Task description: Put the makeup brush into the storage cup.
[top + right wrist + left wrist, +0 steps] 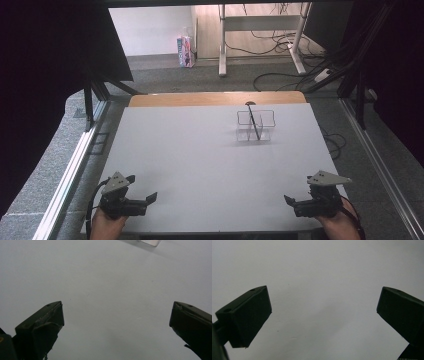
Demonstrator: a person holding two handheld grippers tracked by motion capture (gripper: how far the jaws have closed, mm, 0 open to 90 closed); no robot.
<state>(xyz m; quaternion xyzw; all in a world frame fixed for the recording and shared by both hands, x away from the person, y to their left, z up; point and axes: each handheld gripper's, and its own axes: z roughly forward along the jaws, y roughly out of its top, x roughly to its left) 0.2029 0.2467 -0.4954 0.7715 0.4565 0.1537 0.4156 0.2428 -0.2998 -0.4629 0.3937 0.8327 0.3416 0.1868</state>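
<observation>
A clear plastic divided holder (255,125) stands on the far right part of the white table (200,160). A thin black utensil (254,122) leans in it, its rounded end up over the far rim. My left gripper (141,188) rests at the near left edge, open, with bare tabletop between its jaws (324,307). My right gripper (300,191) sits at the near right edge, also open over bare tabletop (116,315). A corner of the clear holder (150,242) shows at the top of the right gripper view, far ahead of the jaws.
A wooden strip (215,98) runs along the table's far edge. Metal frame rails (75,160) flank both sides. Beyond the table are desk legs (222,45), floor cables (280,75) and a small carton (185,51) by the wall.
</observation>
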